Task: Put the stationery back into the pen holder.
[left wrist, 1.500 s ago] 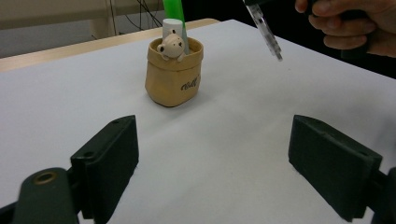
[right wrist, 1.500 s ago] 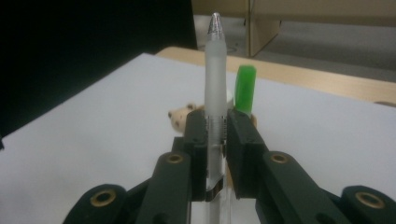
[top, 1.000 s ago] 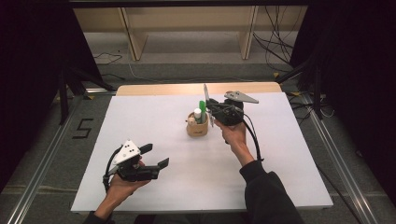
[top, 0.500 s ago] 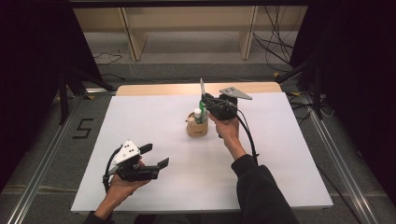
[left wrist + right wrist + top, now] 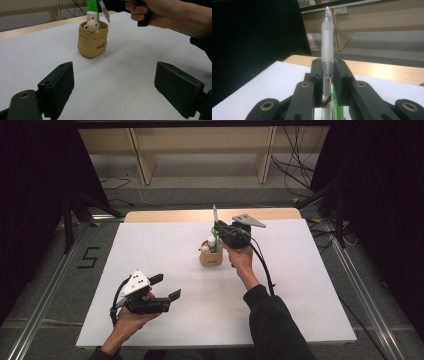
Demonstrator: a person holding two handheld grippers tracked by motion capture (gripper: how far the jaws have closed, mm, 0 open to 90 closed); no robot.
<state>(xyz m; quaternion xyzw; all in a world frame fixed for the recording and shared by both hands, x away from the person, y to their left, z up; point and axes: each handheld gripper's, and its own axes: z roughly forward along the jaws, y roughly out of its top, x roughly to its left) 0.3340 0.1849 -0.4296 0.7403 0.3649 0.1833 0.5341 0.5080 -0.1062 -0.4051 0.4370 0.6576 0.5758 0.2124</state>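
Above the pen holder (image 5: 210, 257), the right gripper (image 5: 218, 227) clamped a pen (image 5: 327, 35), not yet dropped in; the left gripper (image 5: 166, 287) waited wide and empty.

We were in a lab-like recording space; a white table (image 5: 150, 250) stood between dark curtains (image 5: 35, 195); metal floor rails (image 5: 45, 285), loose cables (image 5: 300, 165) and a bare wooden shelf frame (image 5: 200, 150) lay beyond it.
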